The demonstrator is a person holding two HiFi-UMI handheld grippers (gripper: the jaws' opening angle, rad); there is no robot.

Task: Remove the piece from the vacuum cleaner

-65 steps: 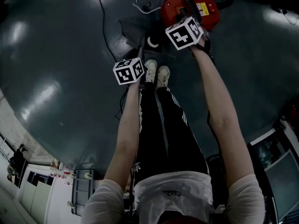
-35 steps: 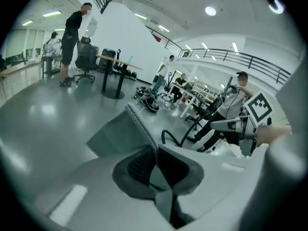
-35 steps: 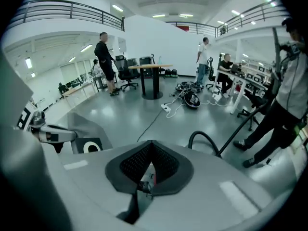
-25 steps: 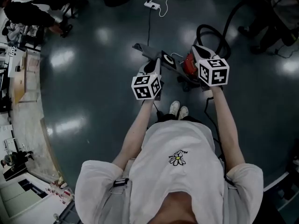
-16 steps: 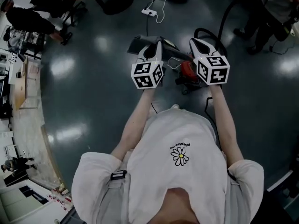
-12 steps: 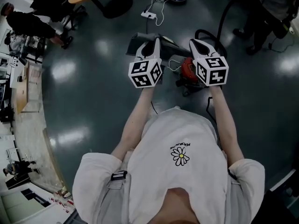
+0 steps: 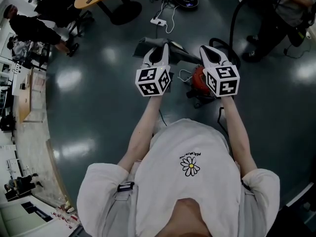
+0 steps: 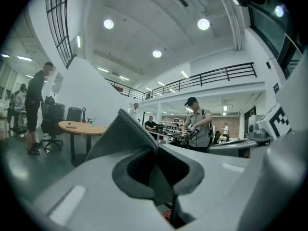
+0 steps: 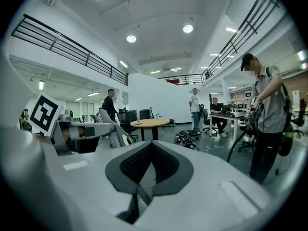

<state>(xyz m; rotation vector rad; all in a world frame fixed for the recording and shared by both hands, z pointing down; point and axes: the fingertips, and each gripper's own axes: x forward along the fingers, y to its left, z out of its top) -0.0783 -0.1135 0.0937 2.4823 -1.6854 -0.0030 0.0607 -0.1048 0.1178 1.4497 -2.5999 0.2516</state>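
1. Since the crouch a few seconds back, both grippers are riding high above the floor, and the grey nozzle piece (image 7: pixel 180 57) is coming up with the left gripper (image 7: pixel 159 49);
2. the left gripper's jaws are pinching that piece, whose grey wedge (image 8: pixel 120 134) is rising over the pads in the left gripper view;
3. the right gripper (image 7: pixel 210 51) is hovering beside it, jaws pressing together on nothing;
4. the red vacuum cleaner (image 7: pixel 196 77) is sitting on the floor beneath the right gripper, well apart from the lifted piece.
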